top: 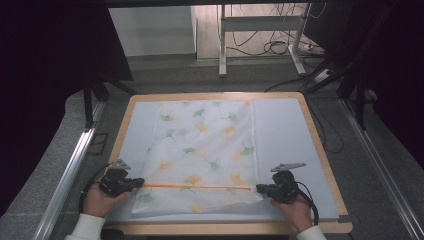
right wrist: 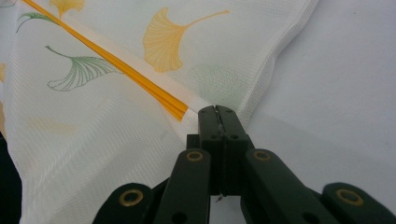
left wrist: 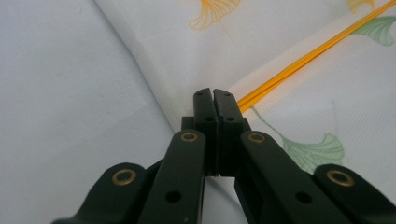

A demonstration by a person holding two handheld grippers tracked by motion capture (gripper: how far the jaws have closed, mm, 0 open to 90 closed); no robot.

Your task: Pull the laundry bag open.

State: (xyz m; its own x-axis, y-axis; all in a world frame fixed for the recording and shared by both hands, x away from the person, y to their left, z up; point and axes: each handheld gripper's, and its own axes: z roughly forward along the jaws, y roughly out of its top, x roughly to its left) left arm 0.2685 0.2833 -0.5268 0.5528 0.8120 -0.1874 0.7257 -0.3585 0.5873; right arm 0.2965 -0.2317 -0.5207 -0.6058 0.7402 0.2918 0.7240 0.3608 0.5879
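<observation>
We are pinching the cloth [top: 202, 155] with both tongs: the left gripper [top: 134, 183] at nine o'clock, the right gripper [top: 262, 189] at three o'clock, each squeezing an end of its orange stripe [top: 195, 186]. The cloth is lying flat on the table [top: 285, 130]; lifting and folding are still waiting.

Even, soft overhead light on my table [top: 280, 125]; dark surroundings left and right. High view slightly soft. In my gripper views, the near jaws blur, the cloth [right wrist: 93, 140] weave stays sharp, shadows faint, no glare.
</observation>
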